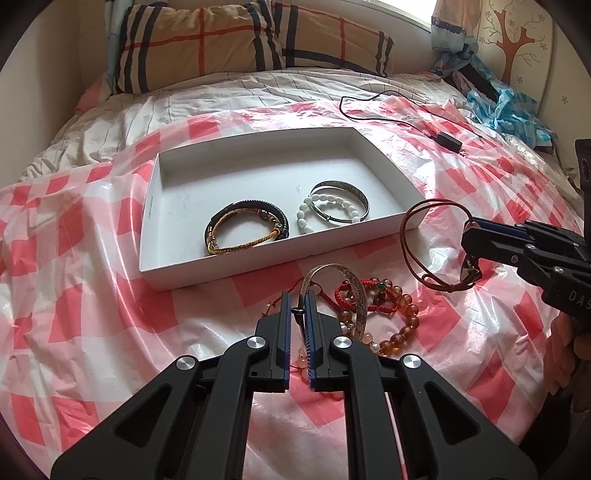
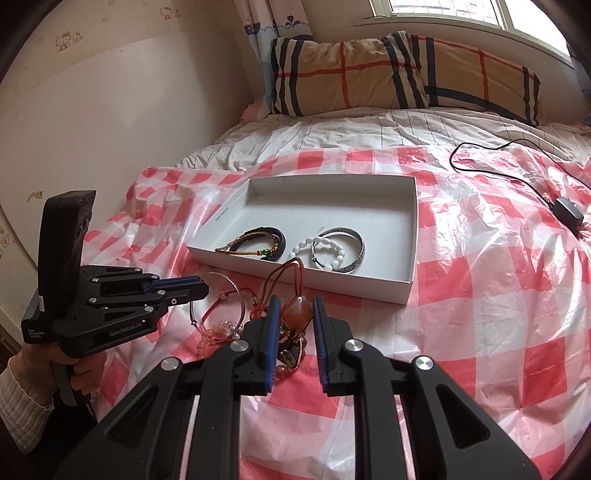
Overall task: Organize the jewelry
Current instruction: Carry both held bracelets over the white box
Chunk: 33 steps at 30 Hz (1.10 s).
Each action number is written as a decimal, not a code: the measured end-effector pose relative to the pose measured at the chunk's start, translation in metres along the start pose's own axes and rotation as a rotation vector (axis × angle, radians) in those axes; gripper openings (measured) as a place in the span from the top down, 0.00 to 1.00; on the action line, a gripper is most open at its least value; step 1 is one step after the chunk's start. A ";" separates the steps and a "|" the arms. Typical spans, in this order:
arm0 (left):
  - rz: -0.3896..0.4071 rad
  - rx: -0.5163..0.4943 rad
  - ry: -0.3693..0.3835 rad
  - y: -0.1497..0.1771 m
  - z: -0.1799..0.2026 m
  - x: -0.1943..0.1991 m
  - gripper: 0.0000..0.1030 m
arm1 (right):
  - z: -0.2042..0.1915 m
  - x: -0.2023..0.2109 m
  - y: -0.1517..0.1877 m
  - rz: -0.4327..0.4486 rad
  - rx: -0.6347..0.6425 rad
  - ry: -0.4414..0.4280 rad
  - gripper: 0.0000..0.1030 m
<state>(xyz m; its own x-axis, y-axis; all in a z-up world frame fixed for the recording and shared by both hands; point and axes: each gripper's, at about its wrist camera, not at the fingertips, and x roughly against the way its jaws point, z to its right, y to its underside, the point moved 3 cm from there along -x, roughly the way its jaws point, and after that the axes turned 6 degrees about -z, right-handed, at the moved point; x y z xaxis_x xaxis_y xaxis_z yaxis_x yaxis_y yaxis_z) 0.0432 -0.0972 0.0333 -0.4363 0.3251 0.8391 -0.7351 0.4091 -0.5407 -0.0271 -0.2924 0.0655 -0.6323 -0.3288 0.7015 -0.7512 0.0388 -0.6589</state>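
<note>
The left gripper (image 1: 297, 301), marked "GenRobot.AI", pinches a silver bangle (image 1: 354, 291) above the bead pile; the right gripper (image 2: 294, 306) clamps a brown-corded amber pendant (image 2: 294, 309). Beyond, a white box (image 2: 402, 286) holds four bracelets.

A home bedroom, apparently: a bed (image 2: 332, 136) with a plaid pillow (image 2: 369, 74), curtained window (image 2: 443, 11) and cartoon wallpaper (image 2: 66, 40).

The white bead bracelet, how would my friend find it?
Look at the white box on the red-checked plastic sheet. Inside are two little piles; go to the one beside the black and gold cords. The white bead bracelet crosses a silver bangle, the only chunky milky beads there.
</note>
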 end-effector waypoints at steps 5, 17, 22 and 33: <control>0.021 0.010 0.002 -0.004 0.000 0.003 0.94 | -0.003 0.003 -0.007 0.039 0.002 0.000 0.82; 0.072 0.071 0.008 -0.016 -0.009 0.009 0.94 | 0.003 0.008 -0.022 0.129 -0.057 0.002 0.82; 0.086 0.098 0.014 -0.020 -0.011 0.008 0.94 | 0.007 0.005 -0.025 0.131 -0.074 0.007 0.82; 0.104 0.143 0.019 -0.031 -0.015 0.004 0.94 | 0.011 -0.007 -0.035 0.150 -0.108 0.015 0.82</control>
<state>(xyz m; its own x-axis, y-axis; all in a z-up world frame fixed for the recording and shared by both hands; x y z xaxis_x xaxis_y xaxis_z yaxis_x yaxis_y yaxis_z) 0.0720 -0.0959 0.0523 -0.5051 0.3761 0.7768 -0.7532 0.2474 -0.6095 0.0054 -0.3018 0.0810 -0.7409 -0.2980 0.6019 -0.6637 0.1875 -0.7241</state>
